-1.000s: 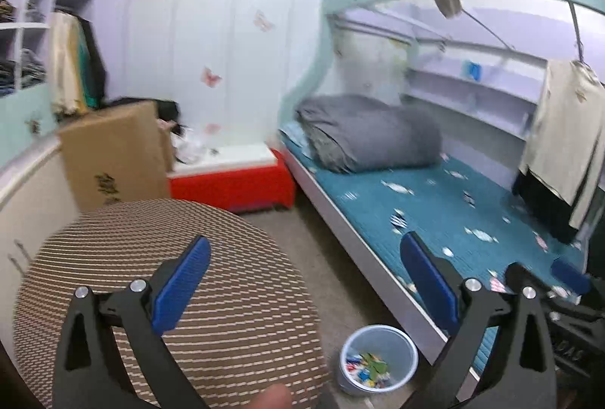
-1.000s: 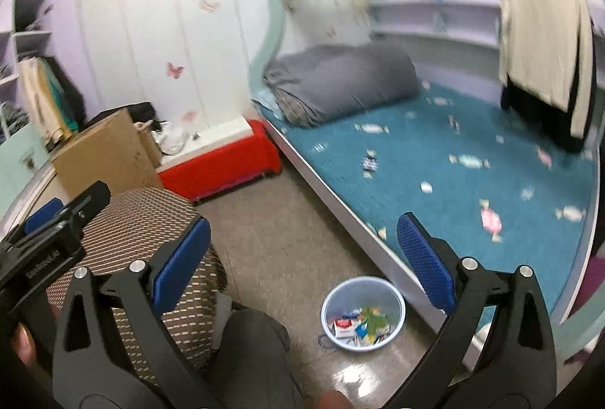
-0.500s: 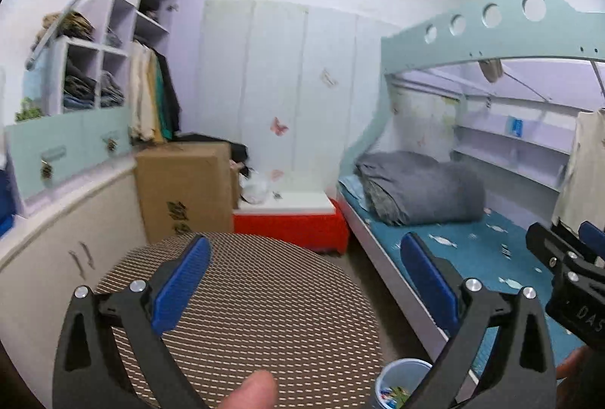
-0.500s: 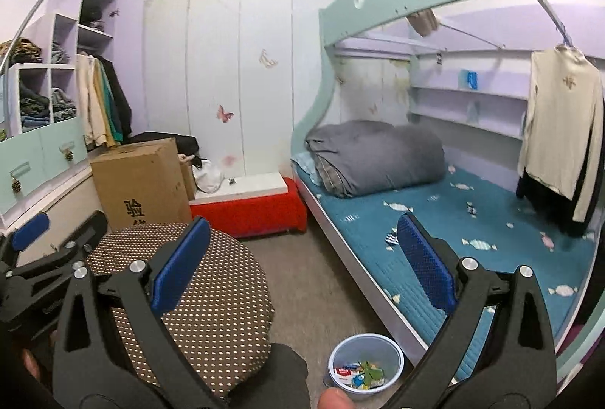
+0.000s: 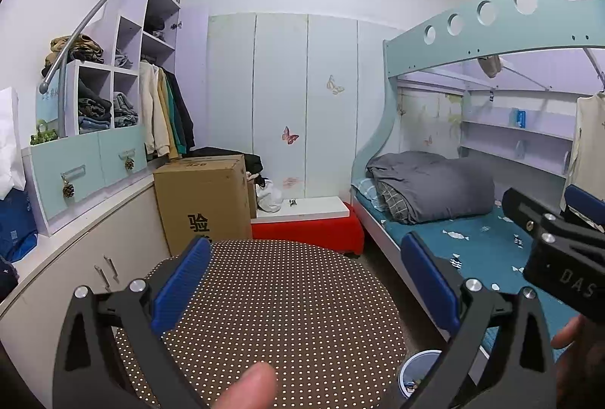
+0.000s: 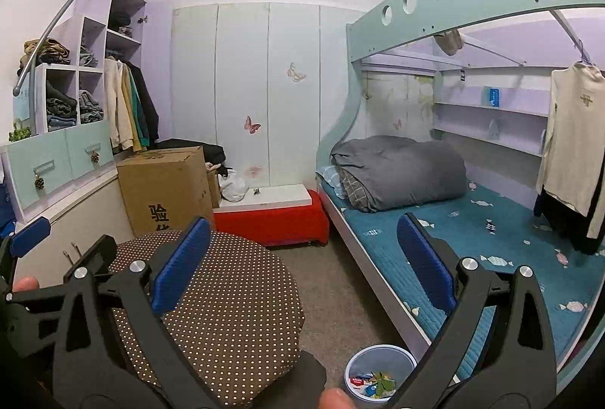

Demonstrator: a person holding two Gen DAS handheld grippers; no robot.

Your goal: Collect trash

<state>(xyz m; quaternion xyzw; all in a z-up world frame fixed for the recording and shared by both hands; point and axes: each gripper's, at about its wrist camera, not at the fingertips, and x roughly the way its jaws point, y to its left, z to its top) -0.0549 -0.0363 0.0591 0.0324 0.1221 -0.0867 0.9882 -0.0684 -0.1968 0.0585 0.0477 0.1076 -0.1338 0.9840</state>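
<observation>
The trash bin, a small round pale-blue plastic tub, stands on the grey carpet between the dotted stool and the bed frame. The right wrist view looks down into the trash bin and shows coloured wrappers, red, green and yellow, lying in its bottom; the left wrist view catches only part of its rim, behind a gripper arm. Any print on the wrappers is too small to read.

The left hand-held gripper is spread wide with nothing between its ribbed blue pads, and hangs over the stool. The right hand-held gripper is equally wide apart and empty, framing stool, carpet and bed edge. Each view shows the other tool at its edge; the letters "DAS" can be read on the right one's black body in the left view.

The stool has a round padded top in brown fabric with fine white dots. Behind the stool stands a cardboard box printed with the black character "验", and beside that a red bench with a white top. To the right of the stool runs the bed, its teal quilted mattress printed with candy shapes and bearing a rolled grey duvet. A cream sweater hangs above the mattress, seen whole only from the right wrist.
</observation>
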